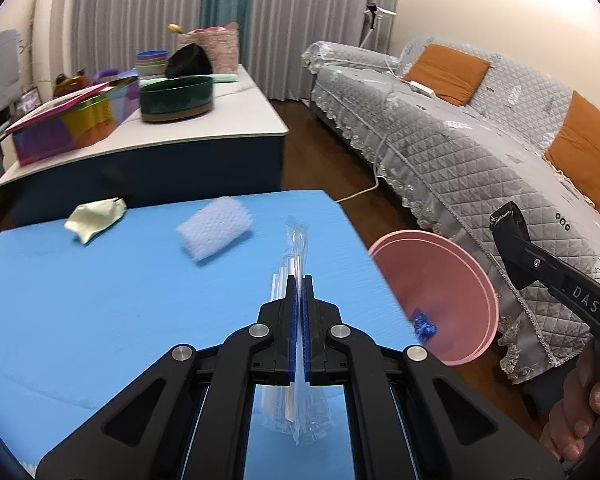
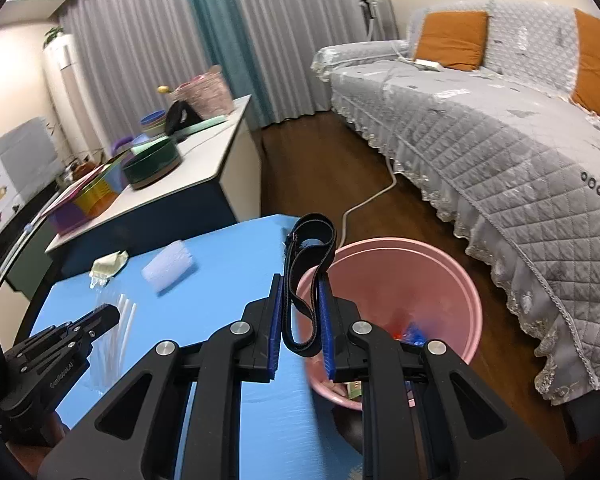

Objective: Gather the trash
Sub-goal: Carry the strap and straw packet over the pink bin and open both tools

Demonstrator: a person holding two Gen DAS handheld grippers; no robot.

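My left gripper (image 1: 299, 280) is shut on a clear plastic packet of white straws (image 1: 296, 236), held over the blue table (image 1: 100, 312). On the table farther off lie a white foam net sleeve (image 1: 216, 232) and a crumpled pale wrapper (image 1: 94, 218). A pink bin (image 2: 440, 272) stands on the floor off the table's right edge, with a blue wrapper (image 2: 414, 332) and other scraps inside. My right gripper (image 2: 300, 284) is shut on a black strap loop (image 2: 312, 236), at the bin's near-left rim. The left gripper (image 2: 100, 316) with its packet (image 2: 114, 344) shows at lower left.
A white-topped cabinet (image 1: 228, 120) behind the table carries a dark green bowl (image 1: 176, 98), coloured boxes and a basket. A grey quilted sofa (image 1: 460, 148) with orange cushions runs along the right. A white cable (image 2: 364, 204) lies on the wooden floor. A hand (image 1: 580, 420) holds the right gripper's handle.
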